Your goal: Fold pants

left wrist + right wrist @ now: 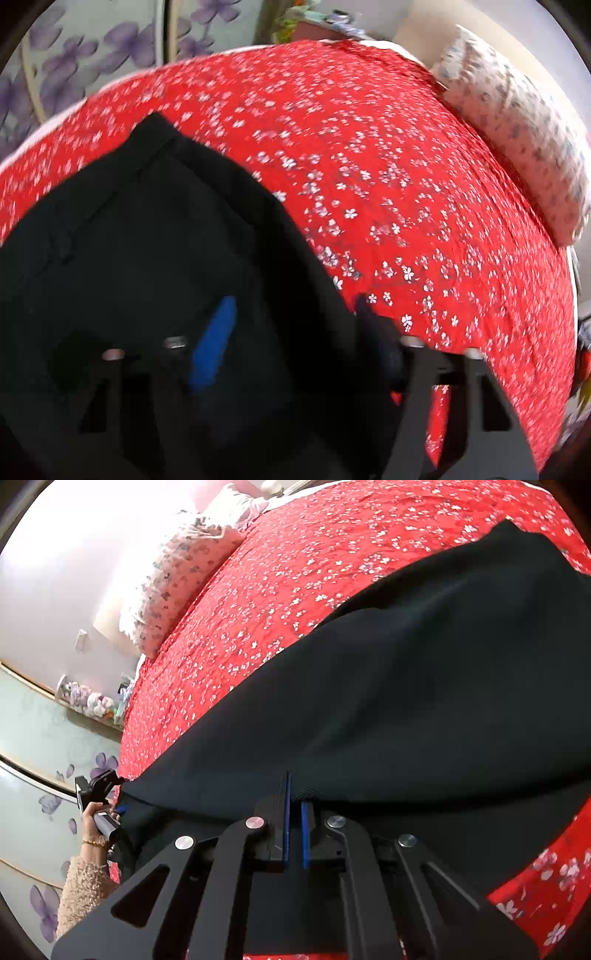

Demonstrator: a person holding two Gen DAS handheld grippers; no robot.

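Note:
Black pants (424, 686) hang stretched above a red flowered bedspread (295, 590). My right gripper (295, 805) is shut on the pants' near edge, its blue-padded fingers (286, 823) pinching the cloth. My left gripper (295, 325) is spread open; its blue pad (216, 343) lies on the black pants (140, 240), and the other finger (376, 339) shows at the cloth's edge over the bedspread (406, 166). In the right wrist view the left gripper (110, 801) sits at the pants' far end, held by a hand.
A flowered pillow (517, 129) lies at the head of the bed, also in the right wrist view (184, 583). A wardrobe with purple flowers (92, 55) stands beside the bed. A shelf with small toys (88, 701) is on the wall.

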